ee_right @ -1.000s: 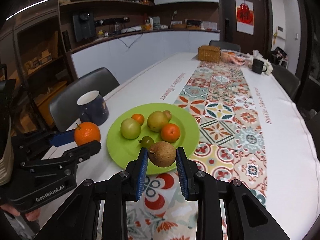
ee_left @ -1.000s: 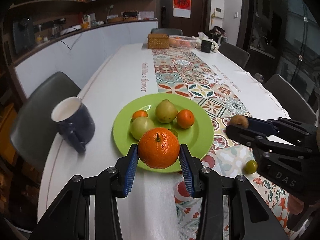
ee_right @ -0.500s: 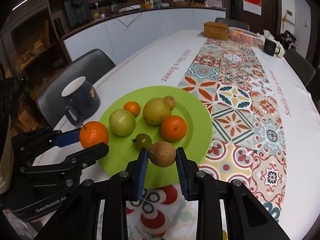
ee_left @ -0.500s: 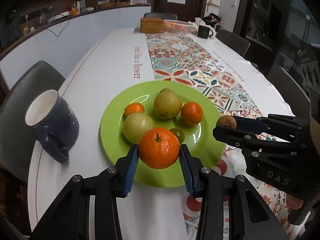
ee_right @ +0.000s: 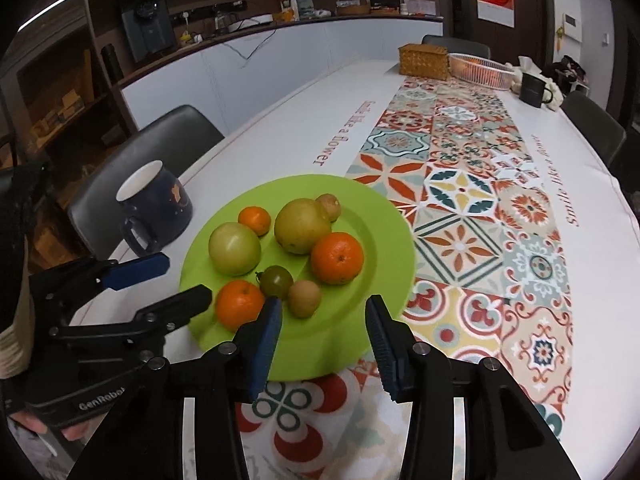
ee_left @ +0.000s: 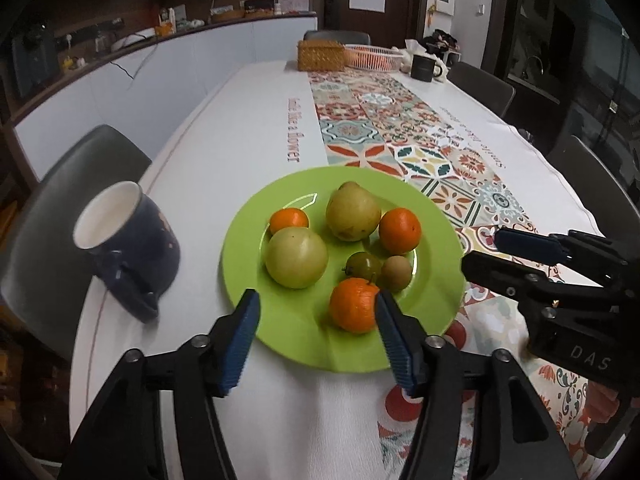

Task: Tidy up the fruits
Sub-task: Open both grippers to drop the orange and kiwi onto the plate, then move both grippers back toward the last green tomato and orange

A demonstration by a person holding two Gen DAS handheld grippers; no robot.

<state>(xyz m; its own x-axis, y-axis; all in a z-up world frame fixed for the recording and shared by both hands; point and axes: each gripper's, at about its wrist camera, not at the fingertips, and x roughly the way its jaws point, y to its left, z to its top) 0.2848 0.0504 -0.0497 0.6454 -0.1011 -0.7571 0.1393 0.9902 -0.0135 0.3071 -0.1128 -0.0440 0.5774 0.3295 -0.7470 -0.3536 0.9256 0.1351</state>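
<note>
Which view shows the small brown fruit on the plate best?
The right wrist view: the small brown fruit lies unobstructed on the green plate. In the left wrist view, the near orange partly overlaps it.

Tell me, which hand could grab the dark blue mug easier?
Left. The dark blue ceramic mug stands beside the round green plate, on the open left gripper's side. The right gripper, also open, would probably have to reach across the plate.
</note>
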